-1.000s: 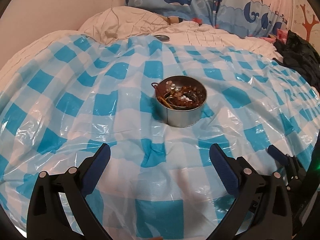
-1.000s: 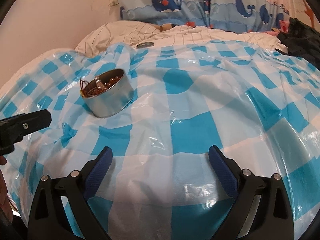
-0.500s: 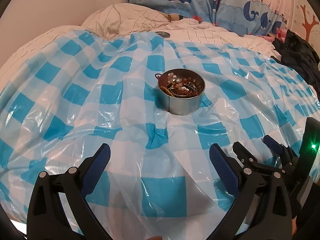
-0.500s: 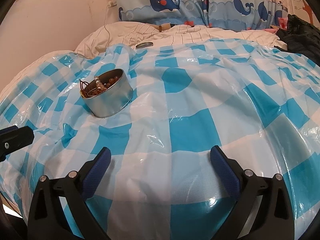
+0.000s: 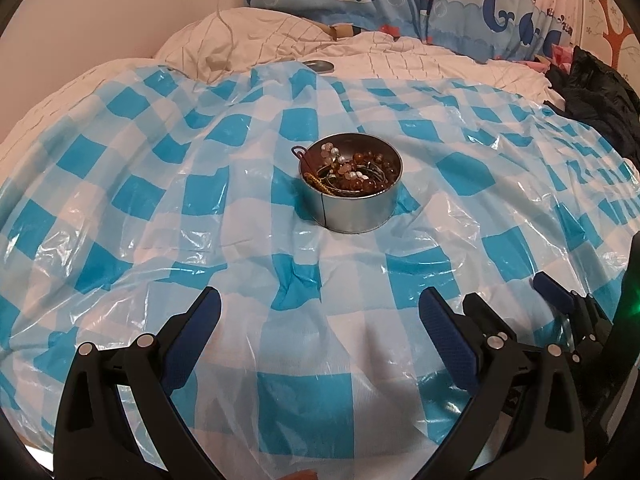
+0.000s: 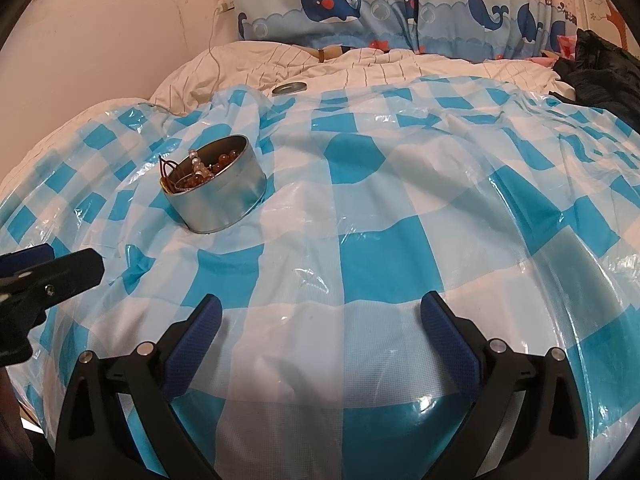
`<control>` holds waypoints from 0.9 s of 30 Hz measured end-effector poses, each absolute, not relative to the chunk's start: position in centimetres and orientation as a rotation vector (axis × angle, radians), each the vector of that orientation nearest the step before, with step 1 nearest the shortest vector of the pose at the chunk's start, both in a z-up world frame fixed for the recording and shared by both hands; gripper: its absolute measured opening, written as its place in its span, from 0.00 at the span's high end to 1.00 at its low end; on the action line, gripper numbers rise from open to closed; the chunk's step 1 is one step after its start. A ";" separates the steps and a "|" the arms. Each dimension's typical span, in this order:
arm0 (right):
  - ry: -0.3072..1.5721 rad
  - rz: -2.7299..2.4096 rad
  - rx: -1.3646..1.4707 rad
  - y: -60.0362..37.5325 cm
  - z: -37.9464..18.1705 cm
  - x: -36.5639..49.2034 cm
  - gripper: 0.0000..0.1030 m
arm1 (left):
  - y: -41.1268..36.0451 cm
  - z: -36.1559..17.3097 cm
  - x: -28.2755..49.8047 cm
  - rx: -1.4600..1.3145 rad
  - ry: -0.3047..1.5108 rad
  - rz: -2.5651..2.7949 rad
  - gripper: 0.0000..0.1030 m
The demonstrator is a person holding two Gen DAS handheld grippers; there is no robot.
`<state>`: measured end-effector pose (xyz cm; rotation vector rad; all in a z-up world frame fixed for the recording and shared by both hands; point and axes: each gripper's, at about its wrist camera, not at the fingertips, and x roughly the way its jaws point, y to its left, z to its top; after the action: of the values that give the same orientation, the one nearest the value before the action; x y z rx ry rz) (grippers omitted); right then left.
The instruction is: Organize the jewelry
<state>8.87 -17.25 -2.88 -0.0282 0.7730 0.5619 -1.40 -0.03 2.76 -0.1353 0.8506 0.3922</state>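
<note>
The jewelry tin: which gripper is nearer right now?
Left, slightly. The left gripper faces the tin head-on; the right gripper sits off to the tin's right.

One metal tin (image 5: pixel 352 208), one round lid (image 5: pixel 319 65), one checked plastic sheet (image 5: pixel 160 184), two tongs.

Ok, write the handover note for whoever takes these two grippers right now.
Left gripper: open, empty, low over the checked plastic sheet, aimed at the tin.
Right gripper: open, empty, tin ahead to its left.
Round metal tin: upright on the sheet, full of tangled bead jewelry.
Round lid-like disc: beyond the sheet on the white quilt.
Done: all visible jewelry sits in the tin.
Left: whether any sorting remains cannot be told.
</note>
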 end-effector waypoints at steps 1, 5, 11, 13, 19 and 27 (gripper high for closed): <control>0.774 0.563 -0.028 -17.2 -2.9 8.9 0.07 | 0.0 2.8 -1.4 -0.133 0.847 0.397 0.08; 0.778 0.565 -0.029 -17.3 -3.1 8.9 0.07 | 0.4 2.8 -1.4 -0.133 0.839 0.409 0.08; 0.779 0.565 -0.029 -17.3 -3.1 8.9 0.07 | 1.0 2.7 -1.7 -0.157 0.838 0.409 0.08; 0.778 0.565 -0.030 -17.2 -3.1 9.0 0.07 | 1.1 2.7 -1.8 -0.155 0.838 0.415 0.08; 0.778 0.565 -0.030 -17.2 -3.1 9.0 0.07 | 1.7 2.7 -2.3 -0.165 0.838 0.428 0.08; 0.778 0.565 -0.030 -17.2 -3.1 9.0 0.07 | 1.6 2.5 -2.4 -0.162 0.840 0.415 0.08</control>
<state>8.95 -17.24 -3.07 -0.0298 0.7785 0.5647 -2.36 1.63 2.52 -0.1622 0.8404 0.4147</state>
